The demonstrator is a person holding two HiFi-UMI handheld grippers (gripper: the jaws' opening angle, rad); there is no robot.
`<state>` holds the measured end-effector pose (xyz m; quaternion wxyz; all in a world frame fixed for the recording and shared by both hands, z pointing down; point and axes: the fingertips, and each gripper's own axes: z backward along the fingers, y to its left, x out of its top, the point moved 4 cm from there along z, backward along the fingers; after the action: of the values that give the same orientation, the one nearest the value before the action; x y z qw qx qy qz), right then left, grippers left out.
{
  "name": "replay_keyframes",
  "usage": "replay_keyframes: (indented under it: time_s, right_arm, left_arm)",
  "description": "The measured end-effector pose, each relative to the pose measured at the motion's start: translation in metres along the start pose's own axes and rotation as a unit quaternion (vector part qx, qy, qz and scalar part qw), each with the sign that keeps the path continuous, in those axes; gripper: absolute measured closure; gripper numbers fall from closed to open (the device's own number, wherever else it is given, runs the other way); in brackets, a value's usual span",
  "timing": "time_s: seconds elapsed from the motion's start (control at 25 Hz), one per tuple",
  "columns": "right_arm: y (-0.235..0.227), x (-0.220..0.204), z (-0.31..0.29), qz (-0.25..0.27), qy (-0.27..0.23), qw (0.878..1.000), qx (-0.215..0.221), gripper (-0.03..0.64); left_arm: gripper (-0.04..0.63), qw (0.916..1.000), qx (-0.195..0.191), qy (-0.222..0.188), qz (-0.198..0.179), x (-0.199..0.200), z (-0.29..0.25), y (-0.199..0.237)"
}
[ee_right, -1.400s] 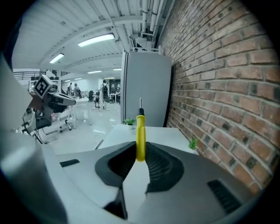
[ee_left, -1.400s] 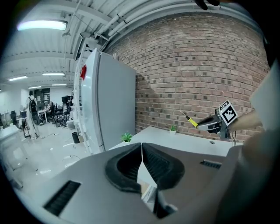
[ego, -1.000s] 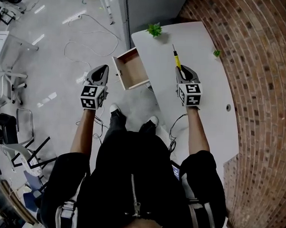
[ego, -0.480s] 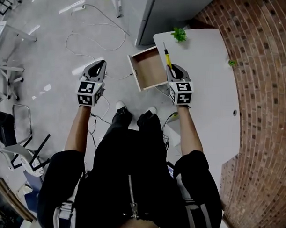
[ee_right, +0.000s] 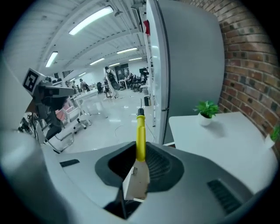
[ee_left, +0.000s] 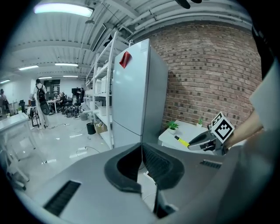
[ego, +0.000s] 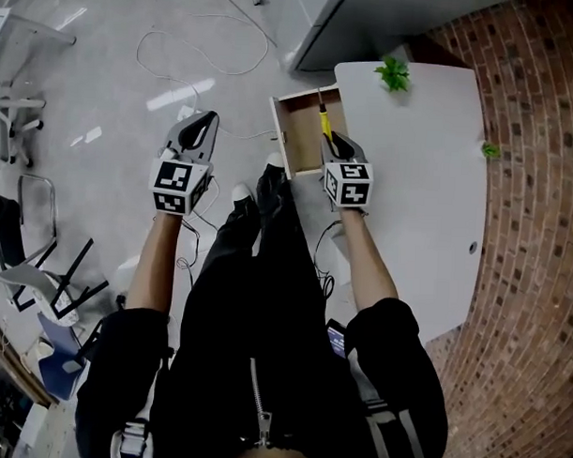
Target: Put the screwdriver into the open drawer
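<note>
- Screwdriver, yellow-handled, is now hanging over the open drawer near its right side, having crossed over from above the white surface where it was being carried a second ago.
- Right tool is pinching the lower end of the handle. The shaft is pointing away from the person, and the right gripper view is showing the yellow handle clamped between jaws that are holding the same narrow gap as before.
- Nothing is being let go yet: the screwdriver is riding in the grip above the drawer, not lying in it, and how far it is from the drawer's bottom cannot be told.
- For the task, the carry is looking all but finished. What is remaining, by this reading, is a short drop into the drawer and a spreading of the jaws, with care for the surface's edge running just beside the tool.
- Left tool is hovering over the floor with its jaws pressed together on nothing, left of the person's legs and well apart from the drawer, taking no part.
- Beyond, a small plant is sitting at the surface's far end.
</note>
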<state>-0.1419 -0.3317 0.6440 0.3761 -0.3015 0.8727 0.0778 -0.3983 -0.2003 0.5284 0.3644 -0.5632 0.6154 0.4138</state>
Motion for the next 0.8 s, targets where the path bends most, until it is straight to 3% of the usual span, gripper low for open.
replay_keyframes:
  time_s: [0.44, 0.8]
  right_arm:
    - [-0.016, -0.063, -0.107, -0.078, 0.097, 0.992, 0.011, 0.540]
    - [-0.017, -0.143, -0.174, -0.105, 0.204, 0.973, 0.021, 0.540]
  left_arm:
    - [0.569, 0.9989, 0.014, 0.025, 0.038, -0.031, -0.058, 0.036]
    - [0.569, 0.9956, 0.013, 0.064, 0.067, -0.086, -0.080, 0.043]
